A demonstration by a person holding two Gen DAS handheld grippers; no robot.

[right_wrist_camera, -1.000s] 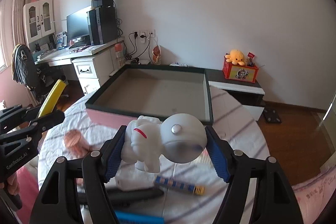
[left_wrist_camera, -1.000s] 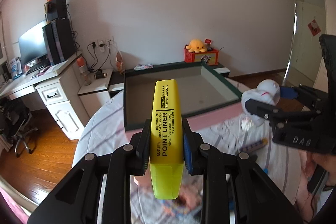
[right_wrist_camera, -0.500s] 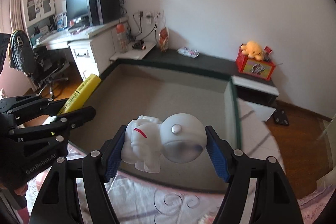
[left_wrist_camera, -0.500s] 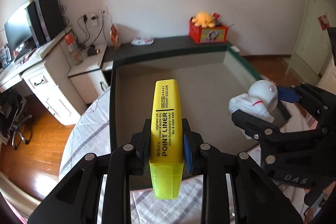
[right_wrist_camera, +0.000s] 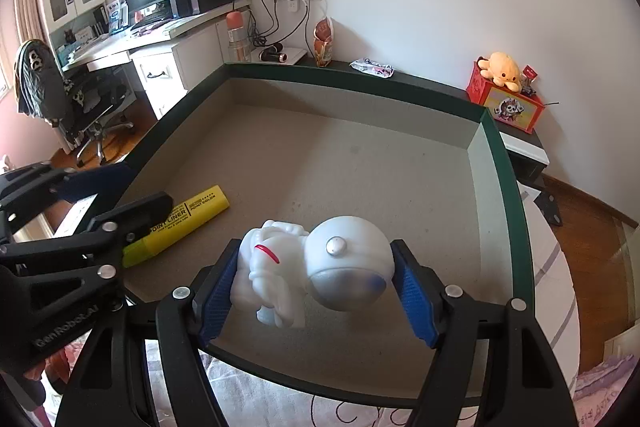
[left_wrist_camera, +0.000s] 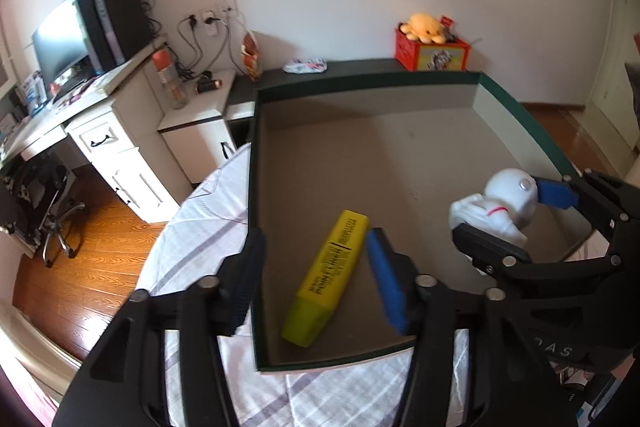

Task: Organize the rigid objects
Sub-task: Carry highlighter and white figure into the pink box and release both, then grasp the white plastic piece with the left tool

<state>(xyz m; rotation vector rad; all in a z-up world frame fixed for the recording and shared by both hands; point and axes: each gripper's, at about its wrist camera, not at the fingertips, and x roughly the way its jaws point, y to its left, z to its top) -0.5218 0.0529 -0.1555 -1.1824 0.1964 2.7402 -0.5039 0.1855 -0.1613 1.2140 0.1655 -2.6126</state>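
Although both items are hard plastic, they call for different grips. One yellow highlighter (left_wrist_camera: 326,277) lies flat on the floor of the green-rimmed tray (left_wrist_camera: 516,107), low and left of centre in the left wrist view. The left gripper (left_wrist_camera: 316,279) has just been opening; its fingers (left_wrist_camera: 386,281) now stand apart on either side of the pen without pressing it, so the pen is released. It looks light, stiff and smooth, with flat sides that give the pads a sure seat; the printed barrel near its middle is the best place to pinch, since the paler cap end might pull off or swing.

One white astronaut figurine (right_wrist_camera: 316,273) sits lower centre in the right wrist view, hanging over the tray floor with the right gripper (right_wrist_camera: 318,285) clamped across it, one blue pad on the body and the other on the round helmet. It seems hollow and light, rigid but glossy, and the curved helmet could slide under the pad; protruding limbs may be the weak spots if it drops.

Count: one highlighter, one figurine, one tray, two grippers.
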